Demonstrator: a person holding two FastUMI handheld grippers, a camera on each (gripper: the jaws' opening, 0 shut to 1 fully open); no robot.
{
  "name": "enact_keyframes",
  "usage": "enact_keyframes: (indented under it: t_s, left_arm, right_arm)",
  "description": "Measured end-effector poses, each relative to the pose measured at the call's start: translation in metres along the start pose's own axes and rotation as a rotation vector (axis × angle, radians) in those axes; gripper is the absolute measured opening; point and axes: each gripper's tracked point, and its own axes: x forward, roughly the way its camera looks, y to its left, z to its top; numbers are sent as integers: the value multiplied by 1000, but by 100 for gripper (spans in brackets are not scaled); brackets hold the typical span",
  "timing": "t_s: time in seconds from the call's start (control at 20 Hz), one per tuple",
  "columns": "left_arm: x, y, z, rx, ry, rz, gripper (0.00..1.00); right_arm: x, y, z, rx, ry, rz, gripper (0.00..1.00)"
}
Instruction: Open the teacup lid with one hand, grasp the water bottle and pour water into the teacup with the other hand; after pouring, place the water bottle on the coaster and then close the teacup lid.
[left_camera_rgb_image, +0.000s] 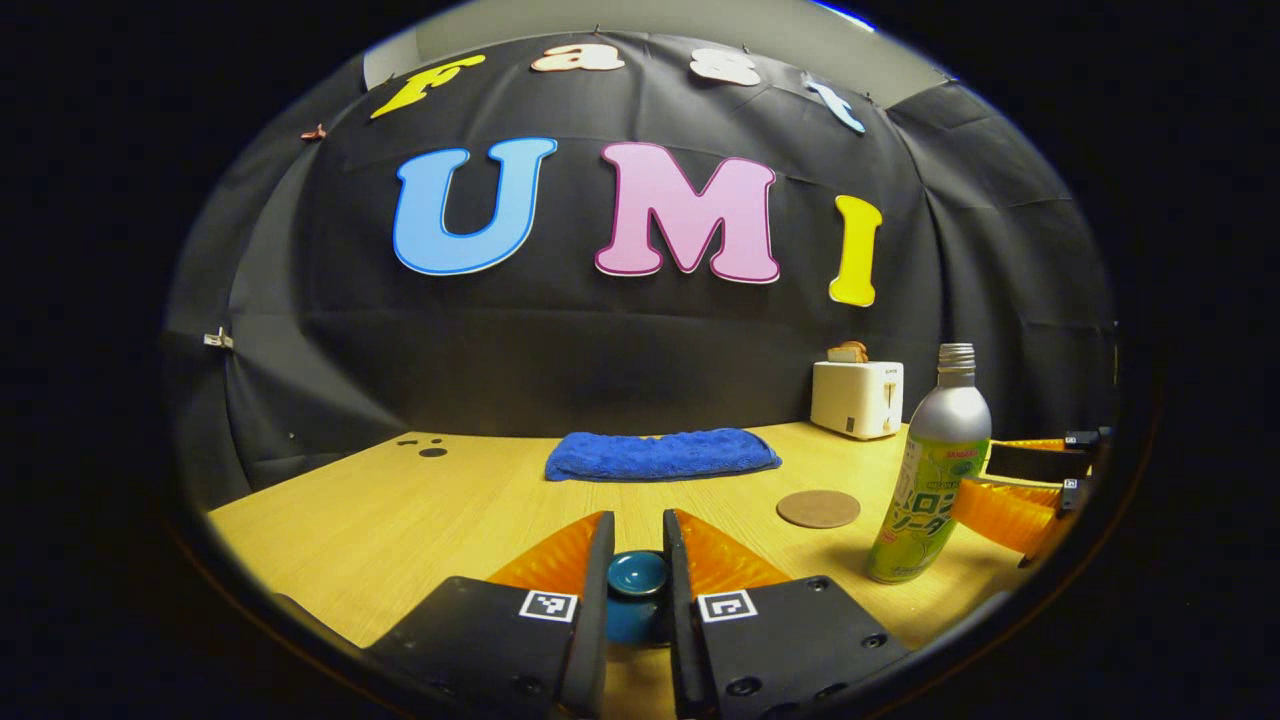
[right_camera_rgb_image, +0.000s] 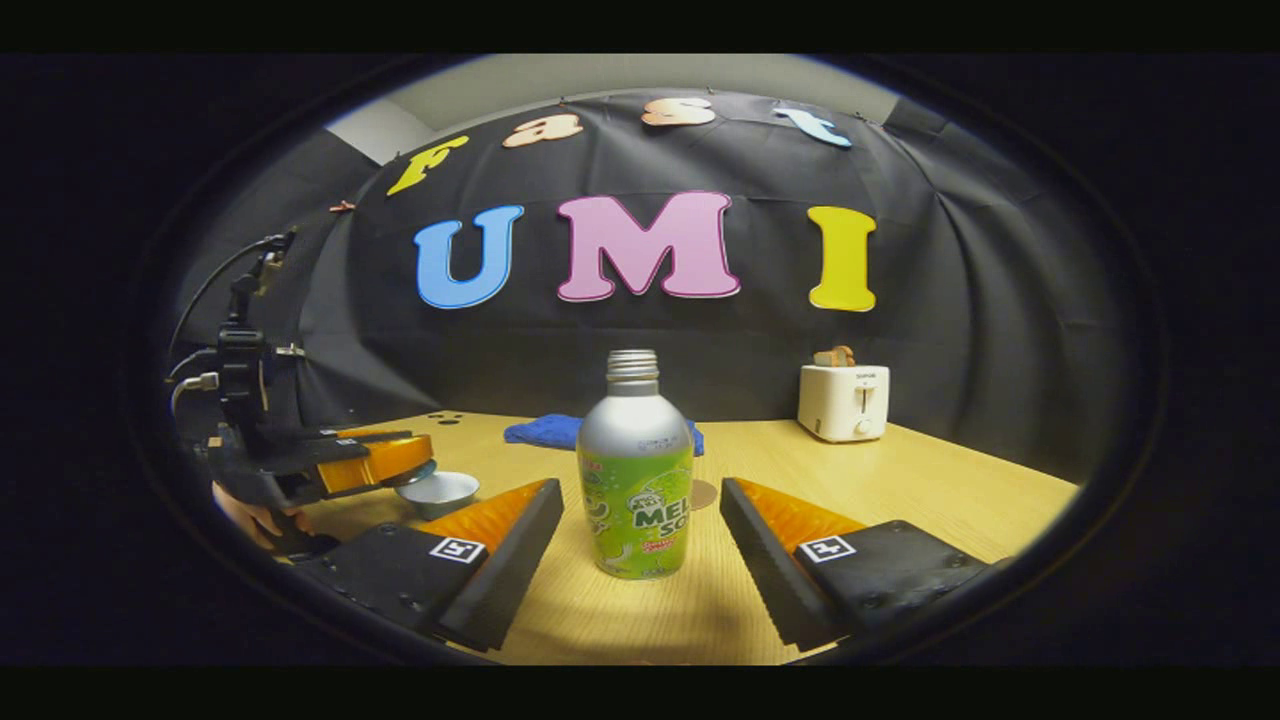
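water bottle (right_camera_rgb_image: 635, 480) stands upright, neck up, between open right gripper (right_camera_rgb_image: 635, 540) fingers.

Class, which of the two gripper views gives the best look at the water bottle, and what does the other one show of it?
The right gripper view: the water bottle stands upright, centred between the open right tongs, full height, cap off. The left gripper view shows the bottle too, but off to the side, leaning from lens distortion, beside the coaster.

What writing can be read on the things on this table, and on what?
Water bottle: the label's print wraps round the curve; no whole word reads.
Toaster: a small mark, too small to read.
Square tags on the jaws: black-and-white patterns, no words.
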Motion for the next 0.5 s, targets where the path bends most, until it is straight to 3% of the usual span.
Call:
enact_keyframes:
  t_s: [0.5]
  left_arm:
    - [-28, 49, 1, 3, -13, 24, 29]
  right_arm:
    - [13, 2, 0, 0, 1, 6, 98]
